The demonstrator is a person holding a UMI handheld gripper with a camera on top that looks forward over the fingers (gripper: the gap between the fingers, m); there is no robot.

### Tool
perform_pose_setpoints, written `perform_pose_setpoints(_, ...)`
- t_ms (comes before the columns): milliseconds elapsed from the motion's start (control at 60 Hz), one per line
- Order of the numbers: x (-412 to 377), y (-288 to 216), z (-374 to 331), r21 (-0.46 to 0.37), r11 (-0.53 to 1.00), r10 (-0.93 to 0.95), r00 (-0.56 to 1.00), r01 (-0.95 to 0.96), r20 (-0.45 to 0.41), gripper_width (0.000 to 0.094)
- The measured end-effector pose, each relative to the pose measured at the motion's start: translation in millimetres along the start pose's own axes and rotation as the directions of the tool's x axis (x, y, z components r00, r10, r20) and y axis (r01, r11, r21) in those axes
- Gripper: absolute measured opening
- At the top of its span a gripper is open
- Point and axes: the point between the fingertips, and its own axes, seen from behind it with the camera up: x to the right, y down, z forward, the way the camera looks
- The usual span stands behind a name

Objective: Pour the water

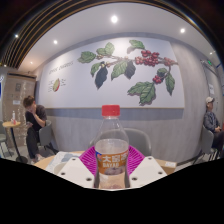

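A clear plastic water bottle [111,150] with a red cap and an orange label stands upright between my two fingers. The pink pads [91,158] press against its sides at label height, so my gripper [111,165] is shut on the bottle. The bottle is lifted, with the room's far wall behind it. No cup or other vessel shows in the view.
A wall with a painted leaf-and-berry mural [125,65] lies ahead. A person sits at the left [33,125] by a table, another person at the right [212,125]. A grey chair [140,140] stands behind the bottle. A wooden tabletop edge [50,160] shows low.
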Motion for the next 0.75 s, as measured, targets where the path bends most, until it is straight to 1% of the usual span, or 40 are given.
perform_pose_setpoints(67, 4.2, -3.5, -1.4, -0.010, 1.000, 0.007, 1.000, -0.007, -0.003, 0.0393)
perform_pose_setpoints(150, -1.7, 2.1, -4.5, -0.043, 0.999, 0.004, 1.000, -0.004, 0.005, 0.0555)
perform_pose_setpoints(183, -3.1, 3.4, -7.4, -0.071, 0.997, 0.000, 1.000, 0.001, 0.011, 0.0664)
perform_pose_setpoints(217, -4.1, 2.0, -12.5, -0.087, 0.996, 0.006, 1.000, -0.005, 0.015, 0.0827)
perform_pose_setpoints(233, -4.0, 0.3, -15.8, -0.087, 0.996, 0.012, 1.000, -0.011, 0.016, 0.0874)
perform_pose_setpoints(250, -3.1, 4.9, -16.6, -0.076, 0.997, 0.016, 1.000, -0.015, 0.018, 0.0855)
perform_pose_setpoints(267, -2.8, -2.8, -31.4, -0.079, 0.997, 0.021, 0.999, -0.019, 0.027, 0.0843)
perform_pose_setpoints(367, -5.8, -6.3, -71.7, -0.098, 0.995, 0.004, 0.998, 0.002, 0.063, 0.0848)
perform_pose_setpoints(383, -6.9, -2.0, -70.4, -0.091, 0.996, 0.000, 0.998, 0.006, 0.067, 0.0849)
perform_pose_setpoints(400, -4.6, -8.4, -89.7, -0.099, 0.995, -0.004, 0.997, 0.012, 0.073, 0.0849)
perform_pose_setpoints(417, -6.5, -3.9, -89.7, -0.090, 0.996, -0.008, 0.997, 0.015, 0.077, 0.0849)
perform_pose_setpoints(450, -6.1, -10.1, -103.3, -0.089, 0.996, -0.016, 0.996, 0.024, 0.089, 0.0848)
perform_pose_setpoints(500, -7.9, -8.8, -147.6, -0.090, 0.996, -0.020, 0.995, 0.029, 0.098, 0.0845)
perform_pose_setpoints(667, -2.6, -0.6, -235.4, -0.109, 0.994, 0.003, 0.995, 0.007, 0.095, 0.0848)
perform_pose_setpoints(750, 9.3, 1.5, -264.2, -0.108, 0.994, 0.006, 0.998, 0.001, 0.069, 0.0854)
